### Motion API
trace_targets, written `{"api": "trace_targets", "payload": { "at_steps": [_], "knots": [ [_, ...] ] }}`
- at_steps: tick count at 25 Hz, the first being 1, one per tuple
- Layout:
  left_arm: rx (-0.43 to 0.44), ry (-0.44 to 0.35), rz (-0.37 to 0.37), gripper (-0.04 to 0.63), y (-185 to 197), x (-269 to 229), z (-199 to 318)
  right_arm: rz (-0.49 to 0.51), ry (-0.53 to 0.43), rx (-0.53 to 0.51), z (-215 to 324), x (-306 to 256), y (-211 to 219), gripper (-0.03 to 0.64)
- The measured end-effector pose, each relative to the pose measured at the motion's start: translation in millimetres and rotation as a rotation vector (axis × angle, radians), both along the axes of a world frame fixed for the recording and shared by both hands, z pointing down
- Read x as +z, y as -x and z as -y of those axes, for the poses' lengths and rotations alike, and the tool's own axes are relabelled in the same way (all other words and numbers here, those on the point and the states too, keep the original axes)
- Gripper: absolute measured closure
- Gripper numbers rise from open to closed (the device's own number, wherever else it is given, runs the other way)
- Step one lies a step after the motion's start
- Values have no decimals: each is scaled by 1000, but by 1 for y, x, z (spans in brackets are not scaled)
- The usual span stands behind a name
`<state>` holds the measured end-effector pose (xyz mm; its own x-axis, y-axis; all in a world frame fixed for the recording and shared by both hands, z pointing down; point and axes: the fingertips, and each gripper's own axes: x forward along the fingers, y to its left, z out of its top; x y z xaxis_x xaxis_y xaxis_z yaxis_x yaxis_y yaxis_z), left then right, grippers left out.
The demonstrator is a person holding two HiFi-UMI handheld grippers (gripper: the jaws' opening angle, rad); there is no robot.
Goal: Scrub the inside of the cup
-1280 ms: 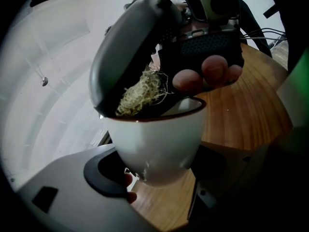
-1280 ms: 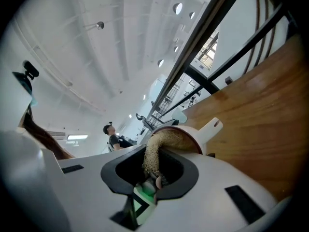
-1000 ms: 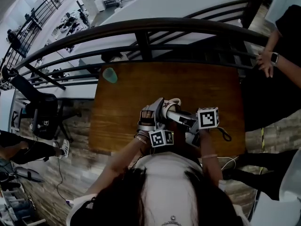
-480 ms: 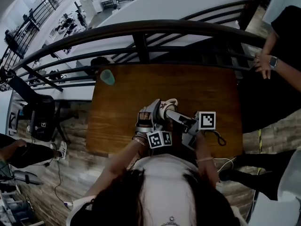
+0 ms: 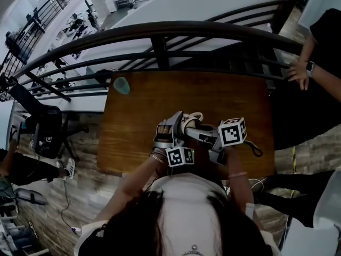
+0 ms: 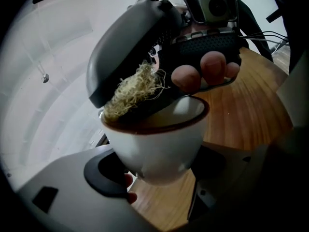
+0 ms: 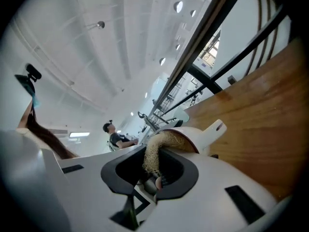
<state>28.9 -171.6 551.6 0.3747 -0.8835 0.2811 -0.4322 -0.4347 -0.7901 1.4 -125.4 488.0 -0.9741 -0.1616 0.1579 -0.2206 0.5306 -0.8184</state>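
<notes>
A white cup [image 6: 159,149] with a dark brown rim is held above the wooden table, tilted, with my left gripper [image 6: 157,172] shut on its sides. My right gripper [image 7: 154,170] is shut on a tan fibrous scrubber [image 7: 154,151]. The scrubber [image 6: 130,88] is pressed onto the cup's rim and reaches into its inside. The cup's handle [image 7: 216,128] points toward the table. In the head view the cup [image 5: 191,120] sits between the left gripper [image 5: 169,132] and the right gripper [image 5: 205,135], near the table's front edge.
The brown wooden table [image 5: 160,97] has a teal object [image 5: 122,85] at its far left corner. A dark railing [image 5: 160,33] runs behind the table. A person's hand with a watch [image 5: 301,71] rests at the right. A cable [image 5: 254,149] lies at the table's front right.
The right gripper has turned back and forth a little at the cup, its marker cube showing different faces. The left gripper and cup have stayed almost in place.
</notes>
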Motion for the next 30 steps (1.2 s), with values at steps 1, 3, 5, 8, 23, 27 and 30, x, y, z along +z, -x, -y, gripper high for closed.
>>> {"api": "trace_targets", "payload": {
  "at_steps": [1, 3, 5, 8, 23, 27, 30],
  "knots": [
    [3, 1, 3, 209, 0, 0, 0, -26, -15, -23, -2, 0, 2, 538],
    [6, 5, 8, 209, 1, 2, 0, -77, -42, -65, -5, 3, 5, 538],
    [10, 10, 12, 209, 1, 3, 0, -124, -65, -104, -7, 6, 7, 538],
    [21, 18, 23, 209, 1, 4, -1, -189, -94, -162, -12, 10, 9, 538],
    [48, 47, 39, 209, -7, 16, -1, -357, -174, -313, -27, 25, 4, 538],
    [31, 53, 33, 208, -2, 21, 3, -346, -168, -291, -25, 27, 2, 538],
    [14, 68, 10, 208, 0, 20, 4, -336, -167, -274, -26, 25, 0, 538]
  ]
}}
